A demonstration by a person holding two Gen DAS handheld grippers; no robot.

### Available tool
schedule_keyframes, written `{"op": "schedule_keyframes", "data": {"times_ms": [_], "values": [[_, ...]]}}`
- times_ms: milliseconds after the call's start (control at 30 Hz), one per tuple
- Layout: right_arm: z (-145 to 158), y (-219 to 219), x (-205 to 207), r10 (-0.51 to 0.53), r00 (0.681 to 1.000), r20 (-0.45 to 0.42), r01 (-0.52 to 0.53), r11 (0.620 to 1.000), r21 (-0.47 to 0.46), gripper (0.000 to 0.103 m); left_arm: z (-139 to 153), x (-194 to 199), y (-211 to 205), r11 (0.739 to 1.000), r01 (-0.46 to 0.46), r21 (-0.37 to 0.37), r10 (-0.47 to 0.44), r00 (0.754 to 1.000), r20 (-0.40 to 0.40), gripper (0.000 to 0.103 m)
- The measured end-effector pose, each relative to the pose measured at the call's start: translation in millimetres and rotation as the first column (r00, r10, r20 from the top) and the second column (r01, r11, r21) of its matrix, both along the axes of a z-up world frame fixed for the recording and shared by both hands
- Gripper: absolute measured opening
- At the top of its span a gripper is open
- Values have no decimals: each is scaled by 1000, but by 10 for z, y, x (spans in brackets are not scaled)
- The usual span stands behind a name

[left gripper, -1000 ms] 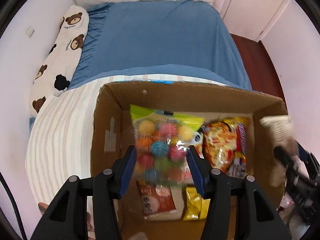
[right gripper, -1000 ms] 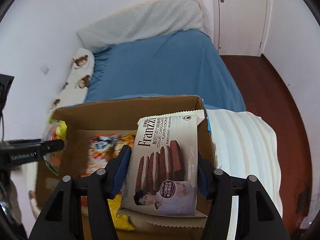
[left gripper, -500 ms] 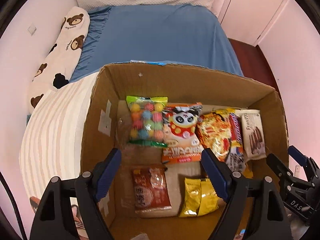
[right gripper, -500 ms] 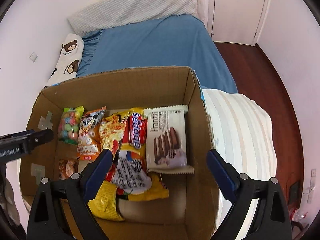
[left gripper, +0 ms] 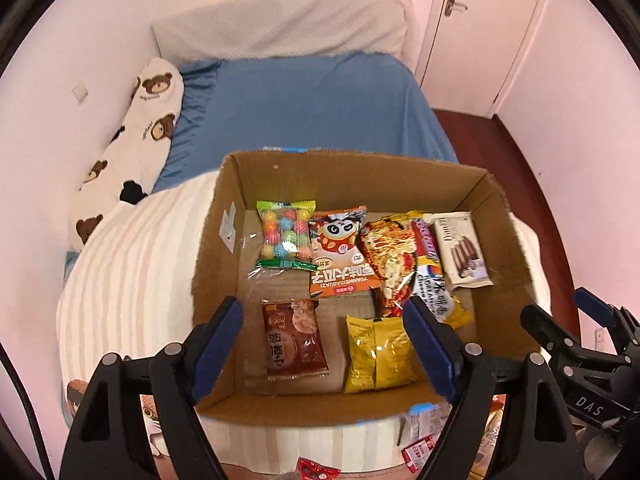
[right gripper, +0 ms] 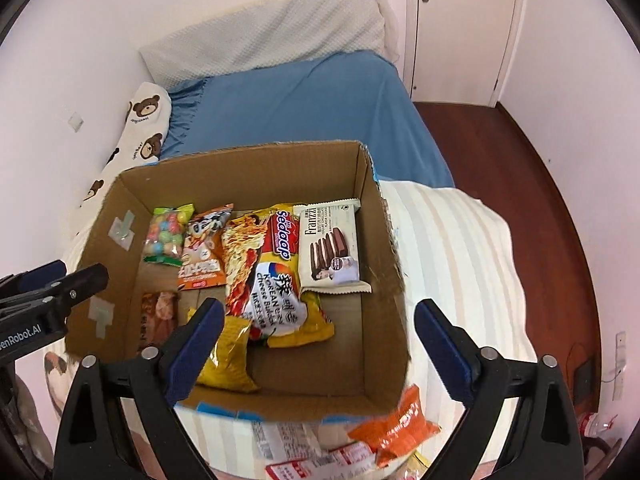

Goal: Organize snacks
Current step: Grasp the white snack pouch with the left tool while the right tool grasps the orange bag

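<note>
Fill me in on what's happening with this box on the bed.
A person with a gripper in each hand is packing snacks into a cardboard box on the bed. Both grippers are above it and hold nothing: the left gripper is open and the right gripper is opening. The candy ball bag lies at the left end of the back row and the Franzzi cookie pack at the right end. More packets wait outside the box's near wall.

The cardboard box [left gripper: 496,200] is matt brown corrugated board. Snack packets, such as the candy-ball bag [left gripper: 285,236], are glossy plastic film. The blue bedsheet [left gripper: 304,116] is smooth cloth.
</note>
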State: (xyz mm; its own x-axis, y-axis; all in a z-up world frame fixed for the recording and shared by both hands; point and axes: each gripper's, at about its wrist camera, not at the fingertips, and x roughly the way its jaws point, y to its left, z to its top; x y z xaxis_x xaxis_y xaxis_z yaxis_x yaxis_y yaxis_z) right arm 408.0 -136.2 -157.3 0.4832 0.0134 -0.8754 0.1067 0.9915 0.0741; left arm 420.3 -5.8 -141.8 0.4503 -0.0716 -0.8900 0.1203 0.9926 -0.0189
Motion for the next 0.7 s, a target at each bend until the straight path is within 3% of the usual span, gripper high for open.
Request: {"op": "schedule_keyframes", "data": {"times_ms": [233,533,567,600,700], "values": [[345,80,-440,15,998,67,-15,1000,-2,100,348,-463,11,1000,0,-5,0,996,87,81],[594,77,-983,19,993,114,-23,999,34,100,538,-989,-33,1000,-4,-7,5,991,131,82],[614,62,-1039,18,993,118,-23,999,43,100,548,-1033,-46,1000,-5,-8,6,991,134,86],[635,44,-1082,17,992,124,-24,998,57,100,543,-1060,-57,1000,-7,-10,8,991,133,98],[663,-44,-1199,12,991,136,-27,994,110,100,530,-1163,-104,999,-11,-33,16,991,132,102]]}}
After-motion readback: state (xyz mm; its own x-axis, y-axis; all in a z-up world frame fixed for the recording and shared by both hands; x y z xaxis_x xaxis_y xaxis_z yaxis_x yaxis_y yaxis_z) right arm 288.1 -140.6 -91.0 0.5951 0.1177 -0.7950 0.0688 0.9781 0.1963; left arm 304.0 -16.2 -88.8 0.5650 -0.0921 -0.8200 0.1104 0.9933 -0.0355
